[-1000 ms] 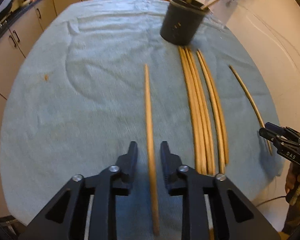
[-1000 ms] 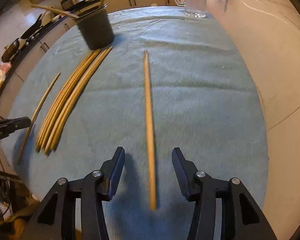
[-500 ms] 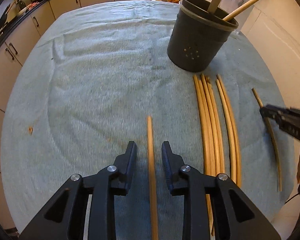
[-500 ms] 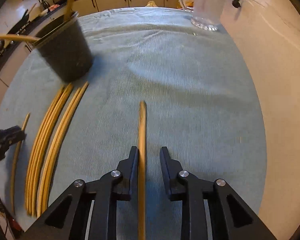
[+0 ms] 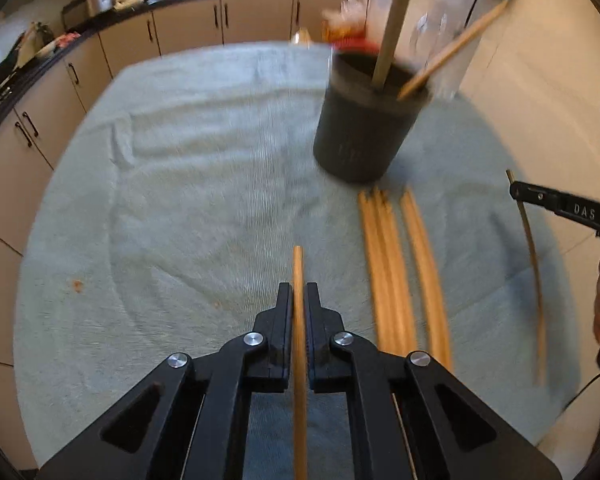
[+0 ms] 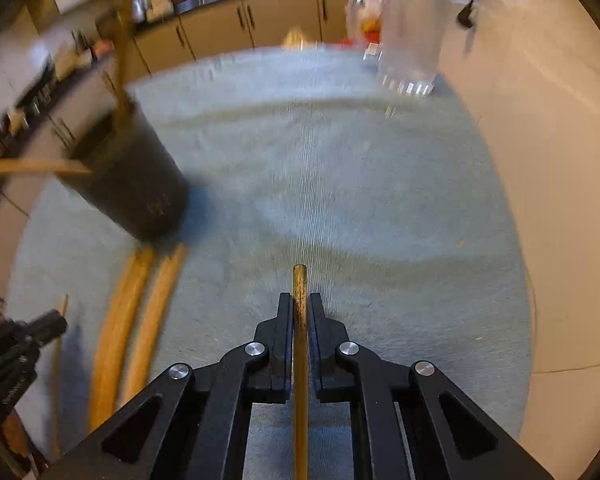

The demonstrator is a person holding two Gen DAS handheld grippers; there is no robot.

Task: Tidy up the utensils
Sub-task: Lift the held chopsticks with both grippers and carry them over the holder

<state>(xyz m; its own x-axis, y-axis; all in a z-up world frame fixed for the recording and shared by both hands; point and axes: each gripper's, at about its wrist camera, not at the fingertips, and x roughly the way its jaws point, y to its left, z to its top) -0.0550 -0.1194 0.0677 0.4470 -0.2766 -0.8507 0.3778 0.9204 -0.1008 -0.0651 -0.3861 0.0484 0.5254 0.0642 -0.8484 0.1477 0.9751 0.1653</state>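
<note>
My left gripper [image 5: 298,294] is shut on a wooden chopstick [image 5: 298,268] that runs back between its fingers. My right gripper [image 6: 300,304] is shut on another wooden chopstick [image 6: 300,280]. Both are lifted above the light blue towel [image 5: 180,200]. A dark utensil holder [image 5: 364,128] with two sticks in it stands ahead and right of the left gripper; it shows in the right wrist view [image 6: 128,176] ahead and left. Several chopsticks [image 5: 396,264] lie side by side on the towel in front of the holder.
A thin single stick [image 5: 534,264] lies near the towel's right edge, by the other gripper [image 5: 560,208]. A clear glass jug [image 6: 412,28] stands at the back by the wall. Kitchen cabinets [image 5: 188,28] run behind the table.
Both grippers have closed tight on their chopsticks and lifted them off the towel. Both have moved forward towards the dark holder, which now looks larger and nearer.
</note>
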